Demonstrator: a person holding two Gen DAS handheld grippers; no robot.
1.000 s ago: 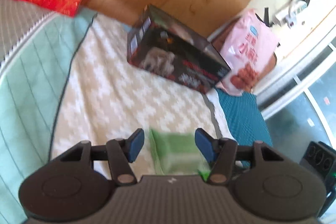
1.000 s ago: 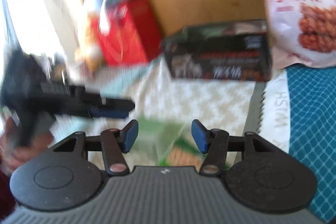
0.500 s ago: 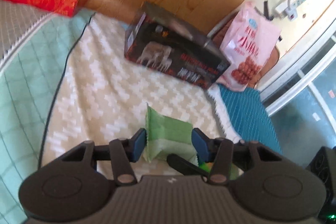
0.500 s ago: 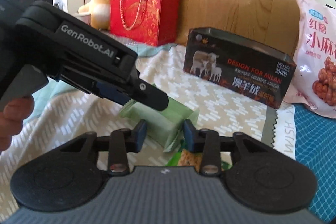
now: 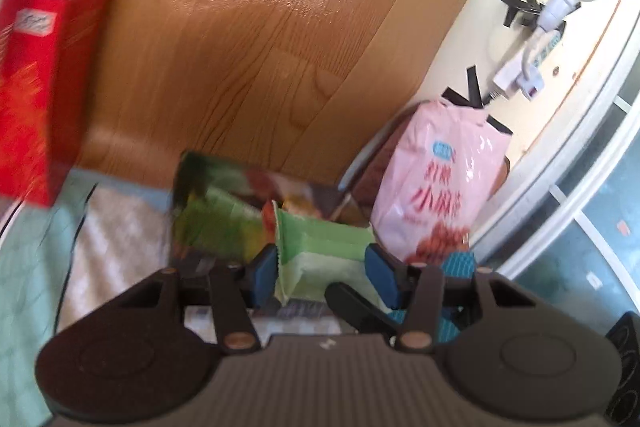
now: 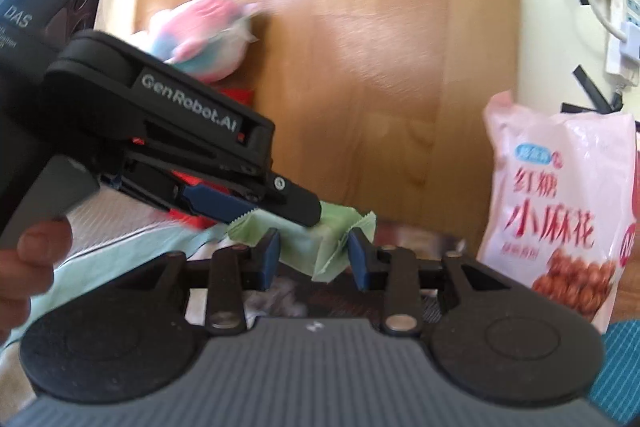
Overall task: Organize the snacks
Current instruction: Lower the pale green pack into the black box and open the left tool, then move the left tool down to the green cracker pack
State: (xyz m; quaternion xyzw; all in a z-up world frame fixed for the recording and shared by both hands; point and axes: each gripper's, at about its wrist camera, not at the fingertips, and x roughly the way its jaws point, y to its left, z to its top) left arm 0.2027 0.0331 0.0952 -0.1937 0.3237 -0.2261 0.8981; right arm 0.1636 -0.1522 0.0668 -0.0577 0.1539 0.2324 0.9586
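Observation:
A pale green snack packet [image 5: 320, 247] hangs in the air, gripped from two sides. My left gripper [image 5: 326, 267] is shut on it, blue pads pressing both flanks. My right gripper [image 6: 314, 259] is shut on the same green packet [image 6: 340, 225] near its crimped end. In the right wrist view the left gripper [image 6: 310, 215] reaches in from the left with its tips on the packet. One black finger of the right gripper [image 5: 352, 303] shows under the packet in the left wrist view. Just beyond and below stands the dark open box [image 5: 192, 187], blurred, with another green packet [image 5: 224, 223] in it.
A pink bag of twisted snacks [image 6: 560, 211] leans against the wall at the right. A red gift bag [image 5: 36, 87] and a plush toy [image 6: 204, 39] stand left, in front of the wooden headboard [image 5: 260, 27]. A person's hand [image 6: 32, 259] holds the left gripper.
Both grippers closed on the green packet as it lay on the bedspread, then lifted it up and forward toward the dark box. The views have tilted upward.

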